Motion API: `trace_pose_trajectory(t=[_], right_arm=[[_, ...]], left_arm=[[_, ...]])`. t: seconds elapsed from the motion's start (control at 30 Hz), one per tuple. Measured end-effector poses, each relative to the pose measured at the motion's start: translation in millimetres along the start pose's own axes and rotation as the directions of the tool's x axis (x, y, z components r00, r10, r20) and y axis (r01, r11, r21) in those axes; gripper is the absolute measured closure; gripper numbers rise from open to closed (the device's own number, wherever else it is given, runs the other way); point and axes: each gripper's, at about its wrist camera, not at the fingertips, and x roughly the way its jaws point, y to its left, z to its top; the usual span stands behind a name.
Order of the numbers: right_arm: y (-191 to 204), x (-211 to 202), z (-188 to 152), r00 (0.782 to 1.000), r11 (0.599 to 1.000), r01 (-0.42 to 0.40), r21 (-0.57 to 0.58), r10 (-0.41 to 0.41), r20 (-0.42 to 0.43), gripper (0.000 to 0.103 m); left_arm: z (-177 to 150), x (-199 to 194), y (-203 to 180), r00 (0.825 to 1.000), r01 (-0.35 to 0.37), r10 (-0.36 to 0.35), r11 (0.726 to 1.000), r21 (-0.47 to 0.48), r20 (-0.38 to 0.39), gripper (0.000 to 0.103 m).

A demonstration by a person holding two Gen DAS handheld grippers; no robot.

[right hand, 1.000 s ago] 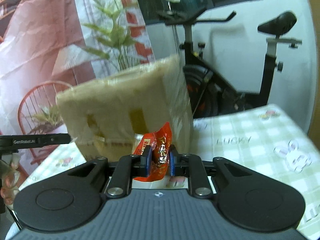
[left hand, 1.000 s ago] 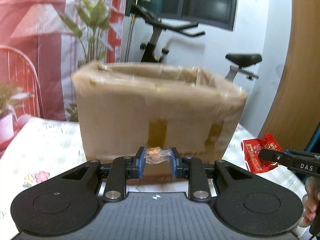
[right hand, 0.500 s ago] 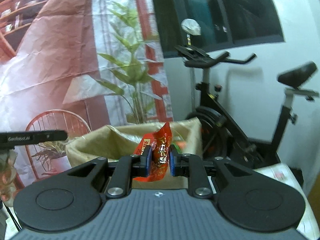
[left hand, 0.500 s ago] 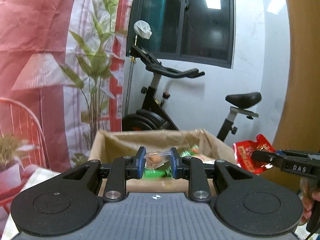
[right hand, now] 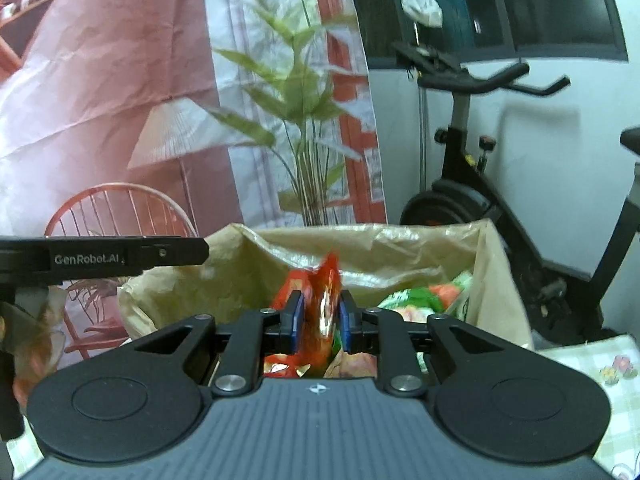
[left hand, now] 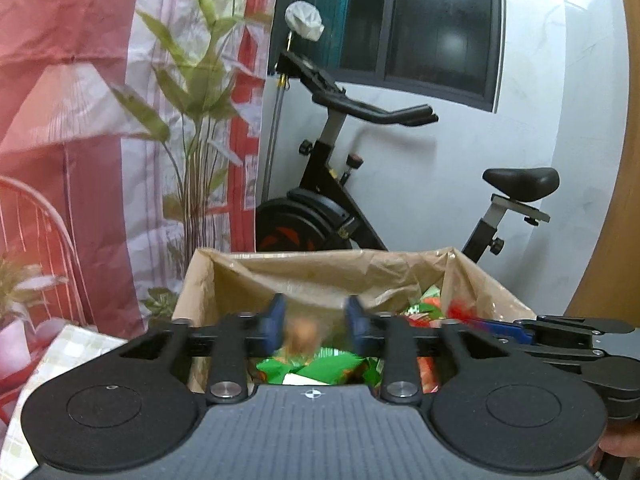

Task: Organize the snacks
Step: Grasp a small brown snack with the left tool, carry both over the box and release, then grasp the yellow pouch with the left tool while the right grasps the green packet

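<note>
Left gripper point(left hand: 316, 330) first: its jaws are opening, the blue pads point(left hand: 275, 328) well apart, and a small clear-wrapped snack point(left hand: 301, 334) sits blurred in the gap, touching neither pad as far as the blur lets anyone tell. Its long axis cannot be read; it is just a roundish orange-brown smear. It hangs over the open cardboard box point(left hand: 208, 280), above green packets point(left hand: 316, 368) lying inside at 6 o'clock of the pads.

Over to the right gripper point(right hand: 319, 322): its jaws are opening too, but only a little, and the red-orange snack packet point(right hand: 324, 300) stands between the pads, long axis upright, its crimped top pointing to 12 o'clock. The pads sit close on either side of the packet; whether they press on it cannot be told from here. It too is over the box mouth, with more wrappers point(right hand: 408, 304) piled at 3 o'clock.

In the left view the right gripper reaches in from 3 o'clock, its tip over the box's right side. In the right view the left gripper's black finger crosses at 9 o'clock.

Beyond the box at 12 o'clock stands an exercise bike point(left hand: 320, 216), with a printed curtain point(left hand: 80, 120) at 10 o'clock. A checked tablecloth point(right hand: 592, 364) shows at 4 o'clock in the right view.
</note>
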Motion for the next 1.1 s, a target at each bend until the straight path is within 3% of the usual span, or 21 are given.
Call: trace_pose_trajectory(t=[0.03, 0.07, 0.33, 0.43, 0.8, 1.1], right_arm=[[0, 0, 0, 1.0, 1.0, 0.003, 0.002, -0.003, -0.005, 0.069], [0, -2, -1, 1.0, 1.0, 0.002, 0.002, -0.002, 0.001, 0.06], [-4, -39, -13, 1.0, 0.999, 0.006, 0.044, -0.007, 0.014, 0.058], [-3, -59, -20, 0.999, 0.998, -0.009, 0.065, 0.007, 0.034, 0.046], [8, -104, -64, 0.999, 0.992, -0.001, 0.123, -0.004, 0.039, 0.046], [7, -97, -119, 0.994, 0.987, 0.041, 0.154, -0.025, -0.104, 0.046]], left_arm=[[-2, -1, 2, 1.0, 0.0, 0.0, 1.0, -0.006, -0.001, 0.041], [-4, -5, 4, 1.0, -0.005, 0.005, 1.0, -0.006, 0.005, 0.041], [-20, -43, 16, 0.998, -0.027, 0.028, 1.0, 0.01, -0.053, 0.04], [-27, -61, 23, 0.997, -0.041, 0.041, 0.999, 0.003, -0.069, 0.04], [-73, -99, 38, 0.988, -0.068, 0.068, 0.998, -0.001, -0.137, 0.04], [-103, -87, 53, 0.98, -0.063, 0.058, 0.998, -0.019, -0.19, 0.04]])
